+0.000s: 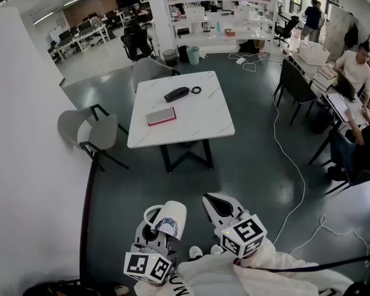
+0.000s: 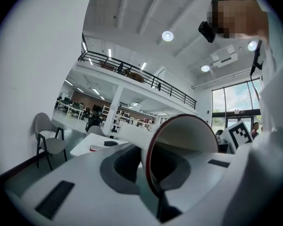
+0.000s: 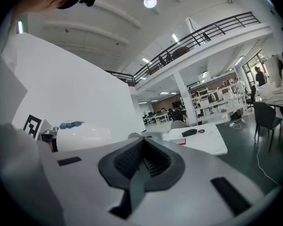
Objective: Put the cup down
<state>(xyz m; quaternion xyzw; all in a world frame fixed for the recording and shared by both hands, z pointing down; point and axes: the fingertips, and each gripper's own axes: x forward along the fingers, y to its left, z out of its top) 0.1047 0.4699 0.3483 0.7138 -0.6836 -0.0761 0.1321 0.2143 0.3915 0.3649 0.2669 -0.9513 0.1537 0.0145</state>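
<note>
- We see the left gripper (image 1: 154,232) at the lower left of the head view, with its jaws narrow and pinched on the wall of the cup (image 1: 171,217).
- In the left gripper view one jaw sits inside the rim and one outside. The cup's (image 2: 188,135) mouth fills the middle right of the frame, so we can see into it.
- The cup is carried in the air near the person's body, low in the head view. It touches no surface and looks tipped rather than upright.
- The right gripper (image 1: 219,205) is just right of the cup, with its jaws together and nothing between them. The right gripper view confirms the pads meet on nothing.
- From that view the cup (image 3: 80,135) shows at the middle left, beside the right gripper (image 3: 144,161) and apart from it.
- The white table (image 1: 203,103) is in the centre of the head view, well apart from the cup, with dark floor between them.
- On the table are a red book (image 1: 161,116), a black case (image 1: 176,94) and a small ring (image 1: 196,90). The near right part is bare.
- We judge the step in hand to be the carry. The put-down has not begun.
- The next move calls for bringing the cup over a bare patch of the table and turning it base down.
- It should then be lowered until the base rests on the table, and only after that should the jaws open.
- We see one risk: a grip on the rim can let the cup swing or slip when it is turned.
</note>
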